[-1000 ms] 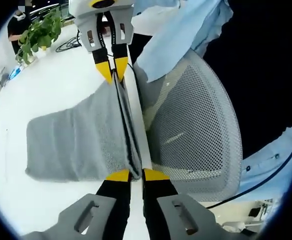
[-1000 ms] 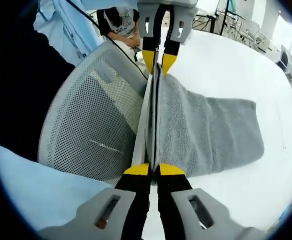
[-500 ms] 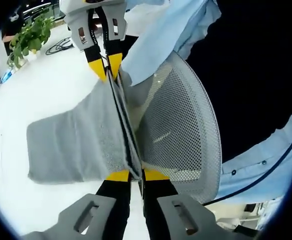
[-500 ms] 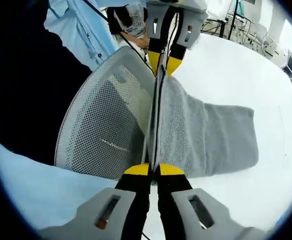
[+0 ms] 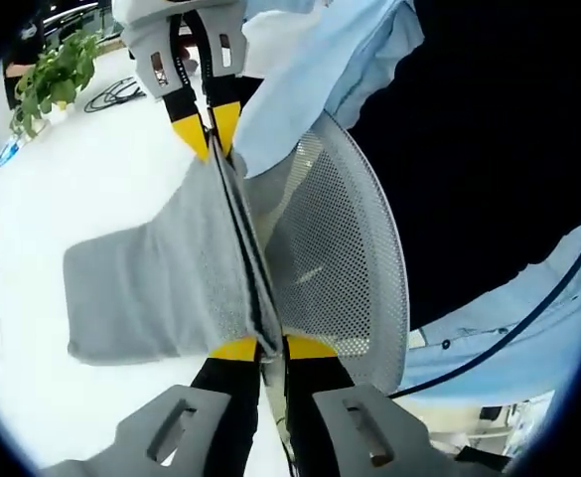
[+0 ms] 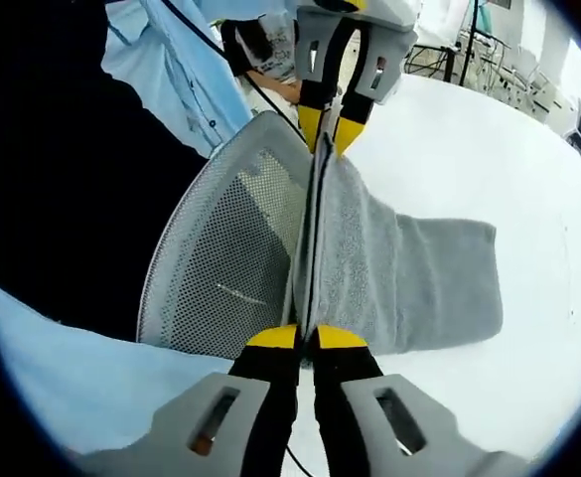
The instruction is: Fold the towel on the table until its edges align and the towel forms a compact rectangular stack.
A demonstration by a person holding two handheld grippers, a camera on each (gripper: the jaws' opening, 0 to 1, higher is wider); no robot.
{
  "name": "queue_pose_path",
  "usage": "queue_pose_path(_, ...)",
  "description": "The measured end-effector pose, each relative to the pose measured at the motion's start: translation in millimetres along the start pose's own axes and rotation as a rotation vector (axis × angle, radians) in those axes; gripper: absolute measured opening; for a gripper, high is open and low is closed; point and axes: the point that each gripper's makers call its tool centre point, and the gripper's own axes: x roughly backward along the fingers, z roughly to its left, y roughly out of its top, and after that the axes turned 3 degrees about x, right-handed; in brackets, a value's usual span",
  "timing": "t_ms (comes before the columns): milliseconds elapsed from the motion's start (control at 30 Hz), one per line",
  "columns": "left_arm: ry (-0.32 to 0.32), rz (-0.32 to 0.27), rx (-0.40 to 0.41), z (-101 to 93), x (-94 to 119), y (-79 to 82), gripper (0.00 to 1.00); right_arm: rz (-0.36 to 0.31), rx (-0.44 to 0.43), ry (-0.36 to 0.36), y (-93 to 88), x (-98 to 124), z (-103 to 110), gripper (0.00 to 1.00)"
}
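A grey towel (image 5: 156,283) hangs stretched between my two grippers, its far part trailing onto the white table (image 5: 62,179). My left gripper (image 5: 261,348) is shut on one end of the towel's upper edge. The right gripper (image 5: 208,134) faces it from the top of the left gripper view, shut on the other end. In the right gripper view the towel (image 6: 399,283) drapes to the right, my right gripper (image 6: 306,337) is shut on its edge, and the left gripper (image 6: 333,127) pinches the far end. The edge runs taut between them.
A grey mesh office chair back (image 5: 340,268) stands just beside the towel's held edge, also seen as the chair back (image 6: 225,263). A person's light blue sleeve (image 5: 315,70) hangs above it. A green plant (image 5: 57,75) and cables (image 5: 121,91) sit at the table's far side.
Both grippers have lifted the towel's held edge higher and toward the chair. Less of the towel lies on the table and the trailing part looks shorter.
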Motion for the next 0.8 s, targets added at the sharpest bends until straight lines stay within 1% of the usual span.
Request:
queue_pose_path(33,0.001,-0.004,0.005,1.6,1.8,1.0,0.08,0.0,-0.001,-0.001,0.5,1.5,-1.2,0.02)
queue_pose_path(100,0.007,-0.005,0.007,11.5,7.2,-3.8,0.08,-0.004,-0.007,-0.007,2.0,5.6,-5.5,0.02)
queue_pose_path(300,0.025,-0.02,0.024,25.2,20.6,2.7,0.09,-0.014,-0.032,-0.026,4.2,19.0,-20.9,0.02)
queue_pose_path(367,0.025,-0.023,0.029,29.5,26.3,3.9,0.09,-0.016,-0.039,-0.035,4.5,24.7,-29.9,0.02)
queue_pose_path(500,0.027,-0.023,0.043,45.7,34.8,4.0,0.09,-0.015,-0.056,-0.054,3.9,33.0,-48.9,0.02)
queue_pose_path(633,0.025,-0.014,0.049,58.3,38.7,3.3,0.09,-0.008,-0.062,-0.069,1.7,37.3,-64.0,0.02)
queue_pose_path(800,0.044,-0.006,0.064,80.3,46.1,1.0,0.09,0.011,-0.07,-0.094,-3.3,40.0,-85.4,0.02)
